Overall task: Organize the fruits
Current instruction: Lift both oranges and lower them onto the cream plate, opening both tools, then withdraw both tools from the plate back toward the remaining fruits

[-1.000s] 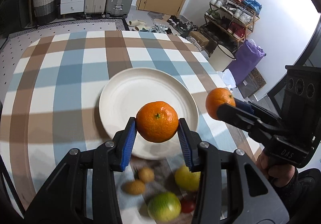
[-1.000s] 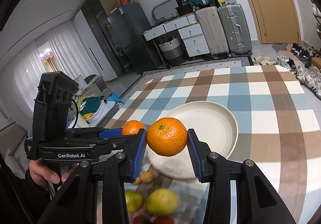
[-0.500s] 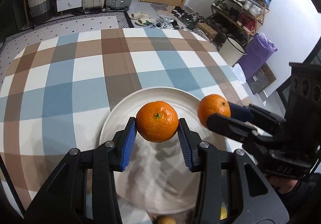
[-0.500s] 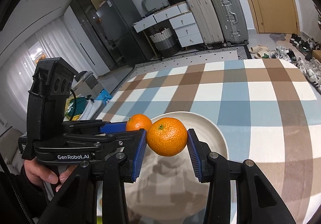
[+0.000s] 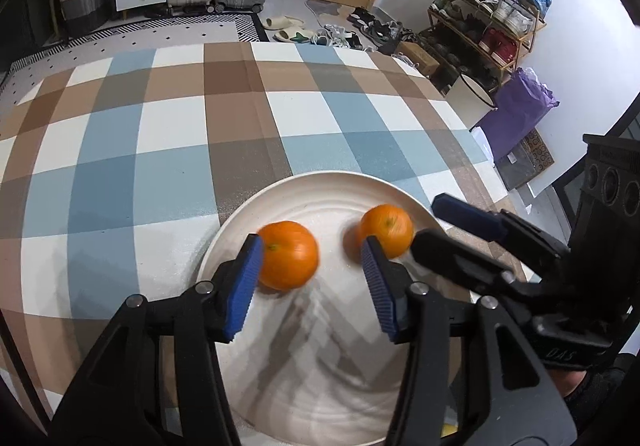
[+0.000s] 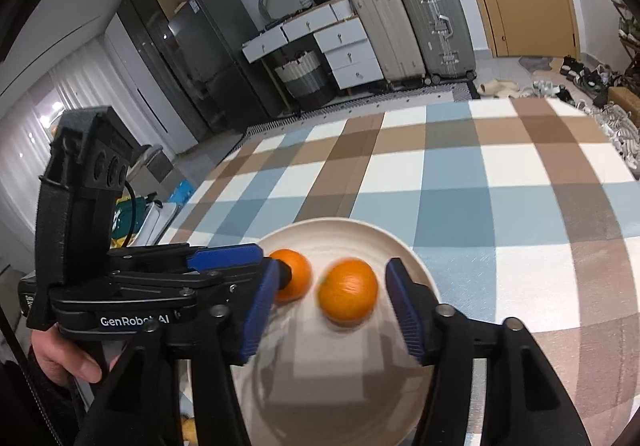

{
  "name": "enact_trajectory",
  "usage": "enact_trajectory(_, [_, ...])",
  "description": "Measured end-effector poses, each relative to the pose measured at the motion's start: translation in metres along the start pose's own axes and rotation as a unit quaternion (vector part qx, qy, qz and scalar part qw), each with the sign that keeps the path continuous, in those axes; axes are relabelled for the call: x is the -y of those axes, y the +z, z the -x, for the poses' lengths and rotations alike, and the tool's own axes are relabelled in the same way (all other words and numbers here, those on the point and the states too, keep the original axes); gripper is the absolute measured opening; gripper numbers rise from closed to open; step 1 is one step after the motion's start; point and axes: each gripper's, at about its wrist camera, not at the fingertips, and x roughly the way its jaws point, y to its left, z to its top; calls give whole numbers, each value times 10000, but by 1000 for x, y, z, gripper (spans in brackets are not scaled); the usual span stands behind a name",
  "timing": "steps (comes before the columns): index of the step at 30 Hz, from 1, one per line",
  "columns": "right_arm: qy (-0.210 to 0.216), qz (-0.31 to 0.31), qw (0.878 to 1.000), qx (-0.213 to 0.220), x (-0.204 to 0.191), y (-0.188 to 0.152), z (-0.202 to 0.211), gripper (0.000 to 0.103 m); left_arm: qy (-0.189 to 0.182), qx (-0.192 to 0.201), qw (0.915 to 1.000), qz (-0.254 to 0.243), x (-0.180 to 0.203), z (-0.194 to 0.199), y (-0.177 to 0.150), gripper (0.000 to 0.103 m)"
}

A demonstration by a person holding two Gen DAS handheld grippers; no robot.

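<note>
Left wrist view is showing the checked tablecloth (image 5: 168,150) spreading across the whole table, with the white plate (image 5: 320,190) sitting on it near the front. Both grippers are hanging over that plate. The left gripper (image 5: 312,282) has just been opening its jaws: one blue pad is sitting right by its tangerine (image 5: 289,260), the other well clear. The right gripper (image 6: 332,310) has been opening too, and its tangerine (image 6: 347,297) is lying loose between the pads, blurred. Both fruits are resting on the plate, close together.

Two wrist fisheyes, angled down, close, sharing plate (image 5: 320,186)
</note>
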Motion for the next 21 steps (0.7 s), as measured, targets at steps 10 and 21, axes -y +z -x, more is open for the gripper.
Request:
enact_trajectory(10, [12, -67, 9994, 345, -4, 7, 35, 60, 75, 174, 9998, 79, 0, 35, -9, 48])
enact_trajectory(21, [-43, 161, 9984, 533, -33, -2, 74, 75, 244, 483, 9985, -2, 13, 87, -39, 54])
